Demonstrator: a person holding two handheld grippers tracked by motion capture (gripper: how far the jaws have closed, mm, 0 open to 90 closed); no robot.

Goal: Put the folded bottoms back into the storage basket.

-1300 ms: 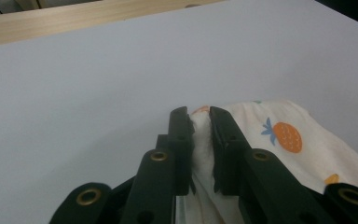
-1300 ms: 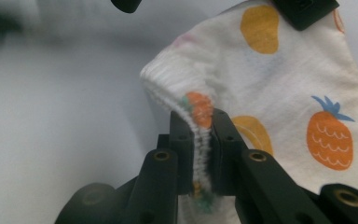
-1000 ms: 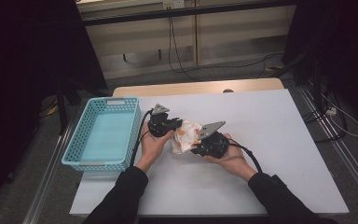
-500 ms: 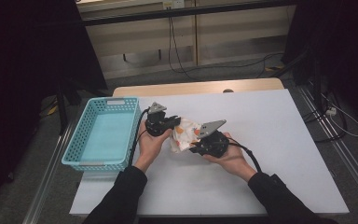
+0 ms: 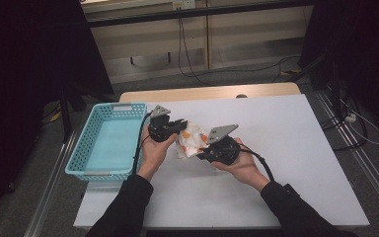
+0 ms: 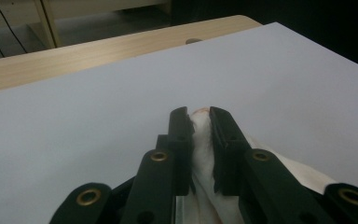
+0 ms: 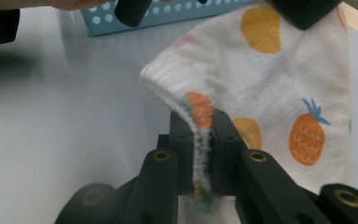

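The cloth (image 5: pixel 193 139) is hanging between the left gripper (image 5: pixel 180 124) and right gripper (image 5: pixel 201 154) — the basket (image 5: pixel 86 143) is sitting left, on the table (image 5: pixel 286 148).

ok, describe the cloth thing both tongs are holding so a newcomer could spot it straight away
On the white table, just right of the turquoise basket, the person's two hands meet near the middle. Between them is a small white sock with a ribbed cuff, pinched by the left tongs and the right tongs. Its orange and yellow fruit print, pineapples included, makes it the one patterned thing there.
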